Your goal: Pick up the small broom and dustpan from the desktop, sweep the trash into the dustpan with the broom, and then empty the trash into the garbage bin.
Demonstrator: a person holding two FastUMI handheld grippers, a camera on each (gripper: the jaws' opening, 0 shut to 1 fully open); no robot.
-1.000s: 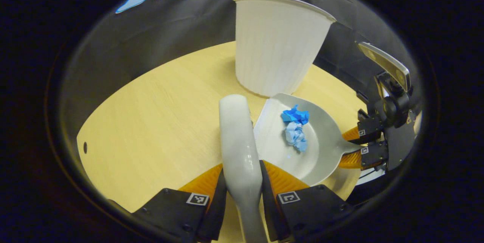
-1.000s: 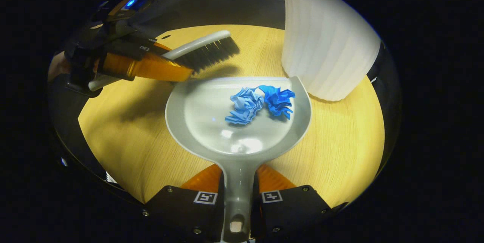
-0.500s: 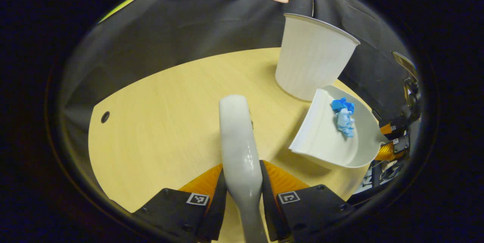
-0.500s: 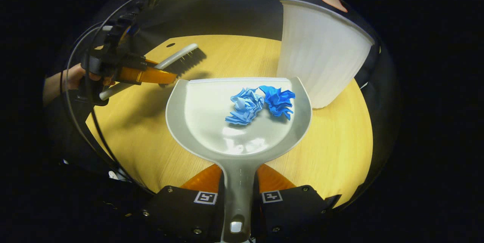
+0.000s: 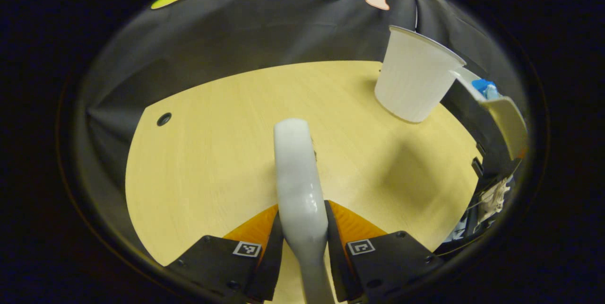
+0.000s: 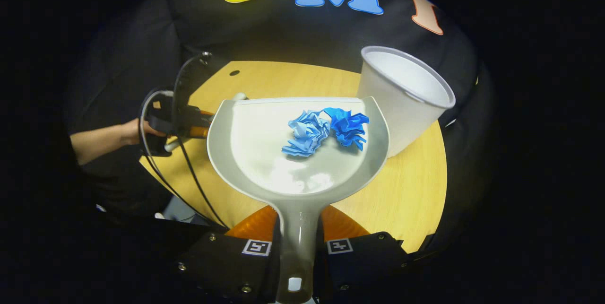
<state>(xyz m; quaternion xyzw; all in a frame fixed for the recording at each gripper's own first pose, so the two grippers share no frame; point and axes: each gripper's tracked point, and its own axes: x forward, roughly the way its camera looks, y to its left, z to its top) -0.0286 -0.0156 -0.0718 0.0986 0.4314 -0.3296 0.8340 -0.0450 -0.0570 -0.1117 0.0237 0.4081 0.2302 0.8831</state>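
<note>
My right gripper (image 6: 298, 235) is shut on the handle of the grey dustpan (image 6: 264, 152), which is held level in the air above the table. Two crumpled blue paper balls (image 6: 326, 131) lie in its pan. The white garbage bin (image 6: 401, 91) stands just right of the pan, and its open rim sits lower than the pan. My left gripper (image 5: 302, 216) is shut on the pale broom handle (image 5: 298, 167). In the left gripper view the dustpan (image 5: 503, 115) hangs beside the bin (image 5: 416, 79). In the right gripper view a hand holds the left gripper (image 6: 196, 122) left of the pan.
The round wooden table (image 5: 212, 152) has a small hole (image 5: 164, 118) near its far left edge. Black cloth walls close in behind it. A cable (image 6: 189, 171) trails from the left gripper over the table's near edge.
The dustpan has risen off the table with the paper still in it, up to the bin's rim. The left gripper has drawn the broom back, away from the pan.
</note>
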